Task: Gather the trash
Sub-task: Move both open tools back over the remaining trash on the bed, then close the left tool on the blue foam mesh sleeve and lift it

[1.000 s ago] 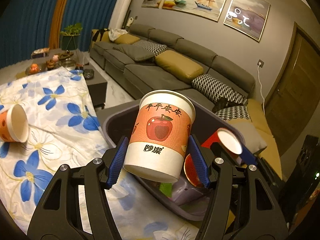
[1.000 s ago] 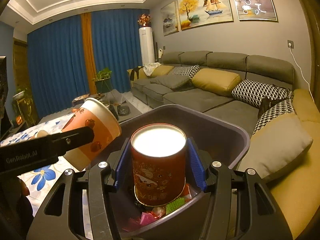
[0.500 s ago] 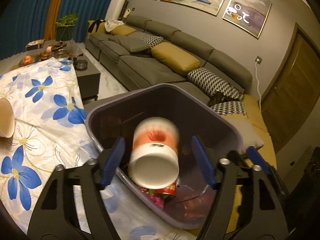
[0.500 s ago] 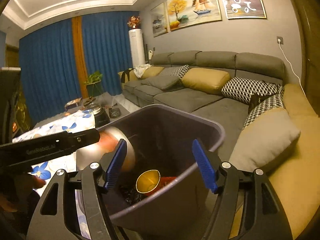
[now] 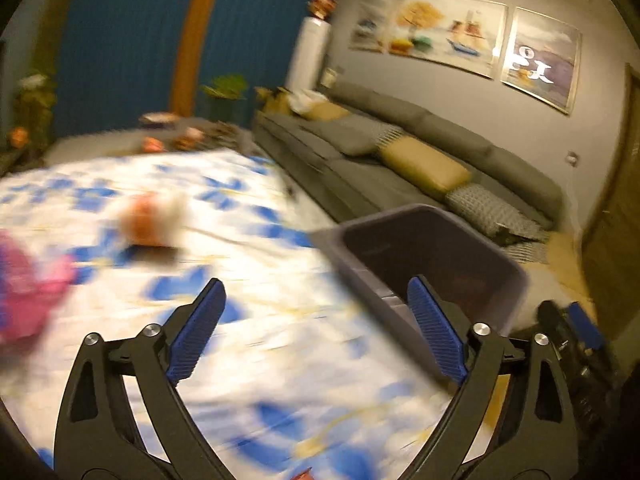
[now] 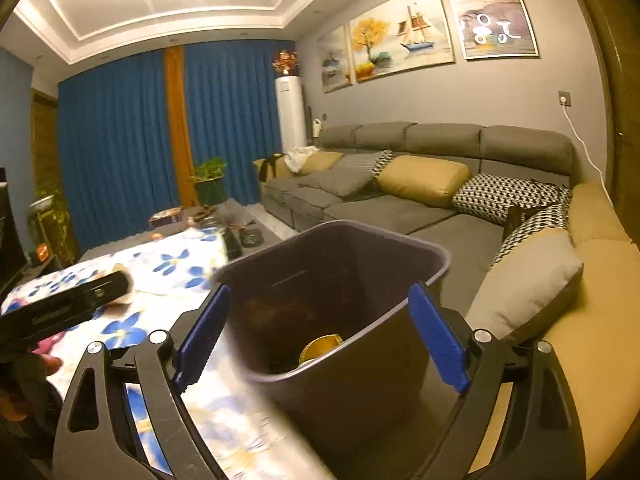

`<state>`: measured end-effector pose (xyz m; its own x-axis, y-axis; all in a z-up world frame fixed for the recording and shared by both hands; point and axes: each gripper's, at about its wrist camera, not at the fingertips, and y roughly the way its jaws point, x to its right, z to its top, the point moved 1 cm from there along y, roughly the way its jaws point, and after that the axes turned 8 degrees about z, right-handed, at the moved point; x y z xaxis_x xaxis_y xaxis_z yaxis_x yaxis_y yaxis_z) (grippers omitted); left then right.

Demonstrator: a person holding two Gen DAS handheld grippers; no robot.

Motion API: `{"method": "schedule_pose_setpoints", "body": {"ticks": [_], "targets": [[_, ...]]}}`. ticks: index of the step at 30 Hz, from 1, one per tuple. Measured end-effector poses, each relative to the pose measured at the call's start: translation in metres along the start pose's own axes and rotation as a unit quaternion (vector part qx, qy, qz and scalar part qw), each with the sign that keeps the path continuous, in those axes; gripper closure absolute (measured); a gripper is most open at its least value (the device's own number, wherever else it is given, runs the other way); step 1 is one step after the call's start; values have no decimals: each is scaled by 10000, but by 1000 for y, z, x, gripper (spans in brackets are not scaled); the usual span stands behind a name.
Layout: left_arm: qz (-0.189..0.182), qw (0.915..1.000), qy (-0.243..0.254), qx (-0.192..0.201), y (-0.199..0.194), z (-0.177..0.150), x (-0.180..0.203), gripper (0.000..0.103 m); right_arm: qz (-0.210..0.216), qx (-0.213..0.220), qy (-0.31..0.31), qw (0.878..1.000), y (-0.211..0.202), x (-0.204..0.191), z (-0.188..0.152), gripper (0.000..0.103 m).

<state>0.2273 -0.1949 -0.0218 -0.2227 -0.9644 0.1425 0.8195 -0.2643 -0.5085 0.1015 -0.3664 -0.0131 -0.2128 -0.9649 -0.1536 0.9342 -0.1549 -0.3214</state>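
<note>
Nearest in the left wrist view, the left claw (image 5: 316, 328) is seen spread wide, its blue ribbed pads (image 5: 198, 330) having just been opening, and nothing is held between them. Below it lies the table (image 5: 280, 360), covered by a white cloth with blue flowers. A blurred pink crumpled piece of trash (image 5: 28, 296) is found at nine o'clock on the cloth, and a blurred orange-and-white paper cup (image 5: 150, 222) on its side lies further off at about ten o'clock. The dark grey plastic bin (image 5: 432, 256) stands at two o'clock, just beside the table edge.

In the right wrist view the right claw (image 6: 322, 336) is likewise held wide apart, its jaws having just been opening, with nothing gripped; the bin rim (image 6: 332, 226) is seen between and beyond the pads. Inside the bin, a round cup with a gold-coloured inside (image 6: 322, 348) rests near the bottom. The black body of the left claw (image 6: 64, 308) is seen at nine o'clock over the cloth, beside part of a hand (image 6: 24, 376).

Farther off, a long grey sofa (image 6: 400, 208) with mustard and patterned cushions runs along the wall at two o'clock, and blue curtains (image 6: 120, 132) are hung at eleven o'clock.
</note>
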Motion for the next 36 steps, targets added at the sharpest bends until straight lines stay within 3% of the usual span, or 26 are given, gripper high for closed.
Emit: {"method": "schedule_pose_setpoints", "body": {"ticks": [6, 12, 19, 25, 30, 33, 36], "targets": [[846, 9958, -214, 271, -54, -13, -72, 11, 562, -146, -51, 9983, -14, -43, -12, 15], [1716, 9831, -485, 416, -105, -28, -155, 11, 1001, -330, -390, 9937, -20, -103, -28, 15], [2245, 9700, -789, 504, -150, -39, -228, 11, 1495, -361, -661, 9859, -30, -179, -37, 15], [2403, 9654, -952, 339, -156, -49, -271, 11, 1743, -408, -891, 9798, -32, -224, -42, 15], [2075, 9690, -1329, -162, -129, -57, -297, 11, 1821, -393, -1090, 9764, -34, -245, -45, 15], [1924, 9705, -1388, -420, -115, -61, -299, 17, 1827, -420, -1083, 9763, -33, -248, -46, 15], [1838, 9734, -1246, -558, -104, -62, -294, 30, 1815, -479, -1045, 9766, -30, -247, -48, 15]]}}
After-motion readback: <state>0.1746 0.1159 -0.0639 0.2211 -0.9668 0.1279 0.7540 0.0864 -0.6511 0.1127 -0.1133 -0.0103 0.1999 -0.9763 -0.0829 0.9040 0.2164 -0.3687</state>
